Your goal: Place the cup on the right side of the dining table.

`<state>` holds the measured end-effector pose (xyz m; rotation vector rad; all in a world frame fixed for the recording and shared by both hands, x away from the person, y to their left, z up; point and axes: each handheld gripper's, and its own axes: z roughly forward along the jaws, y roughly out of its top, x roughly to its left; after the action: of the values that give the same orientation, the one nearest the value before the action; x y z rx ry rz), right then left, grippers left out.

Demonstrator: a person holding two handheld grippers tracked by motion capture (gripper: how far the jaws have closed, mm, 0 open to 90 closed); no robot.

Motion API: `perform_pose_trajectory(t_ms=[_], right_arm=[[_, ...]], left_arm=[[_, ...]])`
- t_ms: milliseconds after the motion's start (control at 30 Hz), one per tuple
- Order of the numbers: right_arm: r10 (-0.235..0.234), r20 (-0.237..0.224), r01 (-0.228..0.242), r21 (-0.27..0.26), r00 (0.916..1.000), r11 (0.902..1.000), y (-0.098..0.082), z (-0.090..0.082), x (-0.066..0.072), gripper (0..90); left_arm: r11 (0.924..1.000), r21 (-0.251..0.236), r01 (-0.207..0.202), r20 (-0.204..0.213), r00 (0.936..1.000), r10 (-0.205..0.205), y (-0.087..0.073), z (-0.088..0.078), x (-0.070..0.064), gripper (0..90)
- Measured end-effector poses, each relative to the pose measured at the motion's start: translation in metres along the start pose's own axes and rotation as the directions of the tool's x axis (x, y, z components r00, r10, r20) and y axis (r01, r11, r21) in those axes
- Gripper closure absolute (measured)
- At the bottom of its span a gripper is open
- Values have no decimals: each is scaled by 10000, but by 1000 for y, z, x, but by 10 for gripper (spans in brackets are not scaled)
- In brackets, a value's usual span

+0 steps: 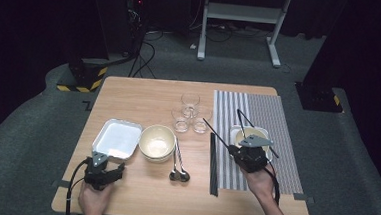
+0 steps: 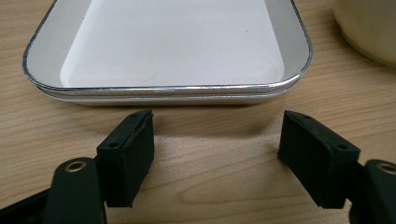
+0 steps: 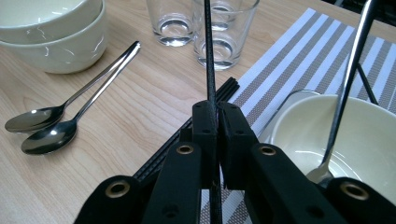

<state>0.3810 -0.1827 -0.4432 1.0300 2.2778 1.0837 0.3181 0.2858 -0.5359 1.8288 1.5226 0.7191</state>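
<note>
Right tongs pinch a chopstick (nothing legible anywhere).

Tray at table's left, bowls just right of it, two spoons right of those. Three glasses behind, mid-table. Placemat on right side, bearing a bowl with a spoon in it. More chopsticks along placemat's left edge.

Chopstick in right gripper: upper end cut off by frame top, lower end hidden behind jaws. Bowl beside chopstick: right side cropped. Tray far edge cropped.
</note>
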Motion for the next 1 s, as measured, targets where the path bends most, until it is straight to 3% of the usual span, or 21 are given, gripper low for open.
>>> perform_pose_trajectory(t_ms=[1000], right_arm=[[813, 480, -777, -722, 9955, 9944, -4, -30, -42, 862]], left_arm=[[10000, -2, -3, -17, 10000, 3, 0, 0, 0, 270]])
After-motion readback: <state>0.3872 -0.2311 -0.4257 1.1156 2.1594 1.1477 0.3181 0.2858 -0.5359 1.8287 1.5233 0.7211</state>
